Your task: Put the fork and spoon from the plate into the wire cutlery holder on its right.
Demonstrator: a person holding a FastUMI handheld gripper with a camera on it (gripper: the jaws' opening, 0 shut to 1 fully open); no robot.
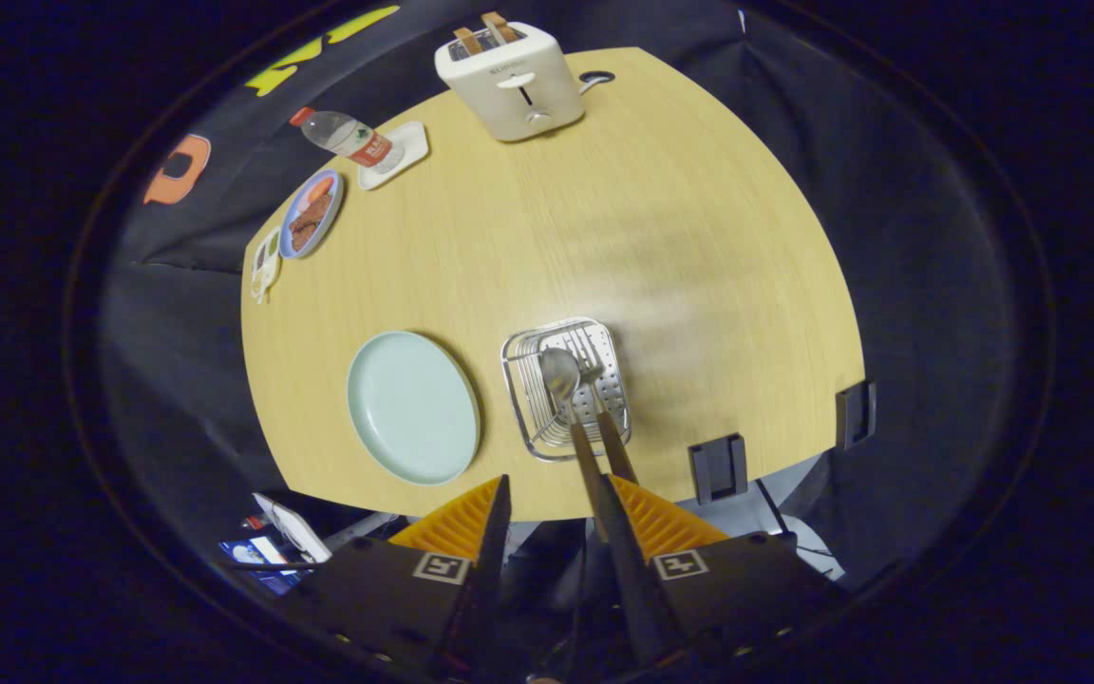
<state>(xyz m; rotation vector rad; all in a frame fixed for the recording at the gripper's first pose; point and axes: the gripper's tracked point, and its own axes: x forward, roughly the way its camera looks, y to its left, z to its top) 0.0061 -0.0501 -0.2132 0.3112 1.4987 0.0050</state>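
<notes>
Your gripper (552,494) hangs open and empty; the steel spoon (559,372) and fork (593,366) both stand in the square wire cutlery holder (520,418) at frame centre, the pale green round plate (412,407) left of it bare—task looks done.

hand-held gripper (552,494), ribbed fingers, square markers, perhaps screws

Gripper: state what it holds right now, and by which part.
Nothing is held. The gripper is open, with no thing between its fingers; the spoon and fork stand in the wire cutlery holder beyond them.
</notes>
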